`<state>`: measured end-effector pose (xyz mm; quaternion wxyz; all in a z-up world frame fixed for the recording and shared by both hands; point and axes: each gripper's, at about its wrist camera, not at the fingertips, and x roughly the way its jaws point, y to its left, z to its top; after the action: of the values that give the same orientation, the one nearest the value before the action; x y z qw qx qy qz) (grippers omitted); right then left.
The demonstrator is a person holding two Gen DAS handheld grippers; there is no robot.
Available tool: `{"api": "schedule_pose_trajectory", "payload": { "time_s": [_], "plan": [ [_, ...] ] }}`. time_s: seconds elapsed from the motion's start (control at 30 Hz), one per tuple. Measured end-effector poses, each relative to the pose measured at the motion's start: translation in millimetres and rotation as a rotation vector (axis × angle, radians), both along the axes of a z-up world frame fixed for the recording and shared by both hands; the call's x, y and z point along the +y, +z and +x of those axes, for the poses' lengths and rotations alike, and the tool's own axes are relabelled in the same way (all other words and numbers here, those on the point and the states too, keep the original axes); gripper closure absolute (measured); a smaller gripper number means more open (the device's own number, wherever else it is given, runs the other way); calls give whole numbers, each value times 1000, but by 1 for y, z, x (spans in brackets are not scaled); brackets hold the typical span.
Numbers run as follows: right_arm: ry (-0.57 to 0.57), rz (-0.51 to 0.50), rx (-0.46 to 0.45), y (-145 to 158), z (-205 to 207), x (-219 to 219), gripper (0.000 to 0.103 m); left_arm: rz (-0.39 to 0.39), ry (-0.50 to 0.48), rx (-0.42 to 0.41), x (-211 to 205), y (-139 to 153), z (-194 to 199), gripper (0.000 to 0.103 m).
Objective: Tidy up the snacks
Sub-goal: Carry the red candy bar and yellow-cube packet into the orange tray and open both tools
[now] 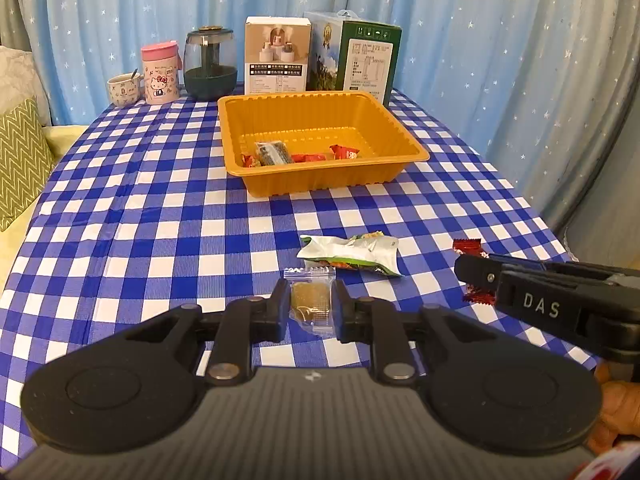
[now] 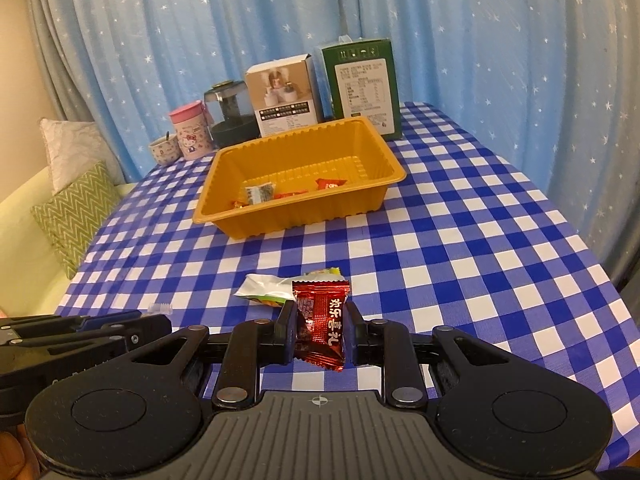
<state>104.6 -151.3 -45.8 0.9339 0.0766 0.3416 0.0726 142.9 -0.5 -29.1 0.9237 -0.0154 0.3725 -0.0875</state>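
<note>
Low in the left wrist view, the left gripper [image 1: 310,306] reaches level over the checked tablecloth [image 1: 160,216], its jaws narrowed onto a clear-wrapped snack [image 1: 311,300] with a tan piece inside; whether the packet is lifted or lies on the cloth cannot be told. The right gripper [image 2: 320,330] sits low centre in its own view, jaws pinching a red candy [image 2: 322,322] with white characters, and it enters the left view from the right edge as a black bar marked DAS, with a bit of the holding hand [image 1: 616,416] cut off at the lower right corner. A white and green snack bag [image 1: 352,254] lies just beyond both grippers, partly hidden behind the candy in the right wrist view. The orange tray [image 1: 320,120] stands upper centre, holding a few red candies and a dark packet too small to read. Boxes, a jar and cups line the far edge before the starred curtain [image 1: 500,60].
</note>
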Motion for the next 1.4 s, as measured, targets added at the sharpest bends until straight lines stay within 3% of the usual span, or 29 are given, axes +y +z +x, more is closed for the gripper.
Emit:
{"api": "schedule_pose_trajectory", "payload": {
  "time_s": [0.63, 1.4],
  "plan": [
    [19, -8, -14, 10, 7, -5, 79, -12, 9, -28, 1, 9, 14, 84],
    [70, -62, -54, 29, 98, -14, 79, -34, 10, -78, 3, 32, 102, 84]
  ]
}}
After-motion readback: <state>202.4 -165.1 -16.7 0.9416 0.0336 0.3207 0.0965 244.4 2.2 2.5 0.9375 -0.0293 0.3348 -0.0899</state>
